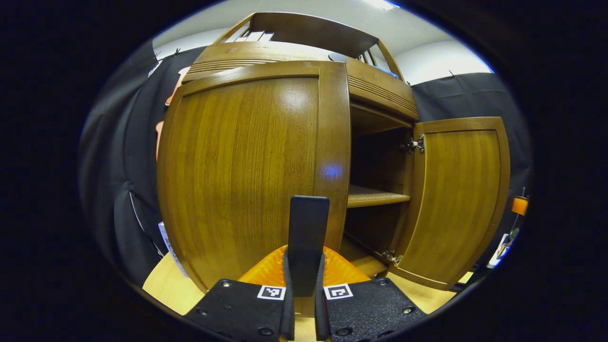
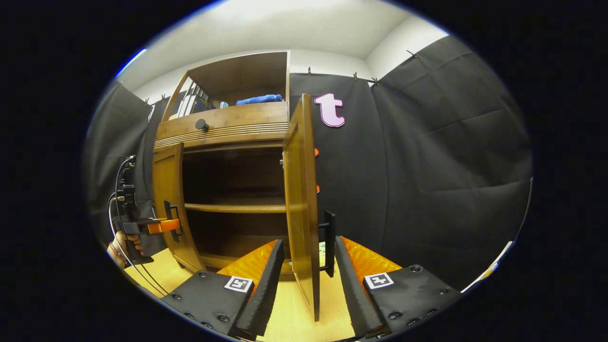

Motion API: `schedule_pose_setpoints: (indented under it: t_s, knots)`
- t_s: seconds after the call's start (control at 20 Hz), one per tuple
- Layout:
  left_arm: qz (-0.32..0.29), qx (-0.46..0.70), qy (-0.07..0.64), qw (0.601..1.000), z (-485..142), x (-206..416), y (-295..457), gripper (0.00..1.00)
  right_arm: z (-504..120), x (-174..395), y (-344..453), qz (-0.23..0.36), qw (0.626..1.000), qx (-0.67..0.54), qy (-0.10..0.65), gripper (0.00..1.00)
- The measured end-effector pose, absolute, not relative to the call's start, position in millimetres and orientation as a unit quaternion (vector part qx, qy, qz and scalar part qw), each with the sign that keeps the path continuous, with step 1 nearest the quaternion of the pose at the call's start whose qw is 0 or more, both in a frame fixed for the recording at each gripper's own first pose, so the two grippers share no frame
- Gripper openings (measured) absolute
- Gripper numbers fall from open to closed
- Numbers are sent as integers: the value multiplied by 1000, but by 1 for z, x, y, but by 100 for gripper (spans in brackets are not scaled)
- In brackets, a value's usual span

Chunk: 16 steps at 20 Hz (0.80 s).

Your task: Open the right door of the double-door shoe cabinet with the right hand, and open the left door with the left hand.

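Doors of the shoe cabinet [image 2: 223, 126] both stand swung out, showing a dark interior with one wooden shelf [image 2: 235, 207] across the middle. In the left gripper view, the left hand-held gripper [image 1: 308, 266] has its fingers pressed against the two sides of the left door's handle [image 1: 308, 232], a dark upright bar rising straight up between them; the left door [image 1: 247, 171] looms directly ahead of that gripper, close in, its inner edge just beyond the handle. Off to that gripper's right and farther back, the right door [image 1: 456, 199] hangs wide open on its hinges [image 1: 414, 145]. In the right gripper view, the right hand-held gripper [image 2: 306, 270] is spread, its fingers [image 2: 266, 280] apart on either side of the right door's [image 2: 301, 204] free edge, which comes edge-on between them; the right door's dark handle [image 2: 328, 243] sits just inside the finger on that gripper's right, and whether that finger touches it I cannot tell. Well to the right gripper's left, a person's hand [image 2: 127, 244] holds the left gripper [image 2: 173, 222] at the left door [image 2: 171, 204]. Above the doors there is a drawer front with a round knob [image 2: 201, 125], and over it an open compartment holding a blue cloth [image 2: 259, 99]. The cabinet stands on a pale wooden floor [image 2: 289, 323].
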<state>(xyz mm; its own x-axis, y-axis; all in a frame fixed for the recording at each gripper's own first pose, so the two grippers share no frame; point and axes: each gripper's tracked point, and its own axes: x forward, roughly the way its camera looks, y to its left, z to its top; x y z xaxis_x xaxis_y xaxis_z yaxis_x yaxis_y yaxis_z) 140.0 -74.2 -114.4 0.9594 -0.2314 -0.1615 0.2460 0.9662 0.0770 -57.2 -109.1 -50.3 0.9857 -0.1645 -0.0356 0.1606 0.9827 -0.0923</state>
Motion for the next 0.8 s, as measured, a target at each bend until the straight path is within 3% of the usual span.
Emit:
schedule_pose_setpoints:
  t_s: [0.8]
  knots:
    - [-100,59,64,991,-93,67,-14,17,-51,-75,-55,-49,998,-44,21,72]
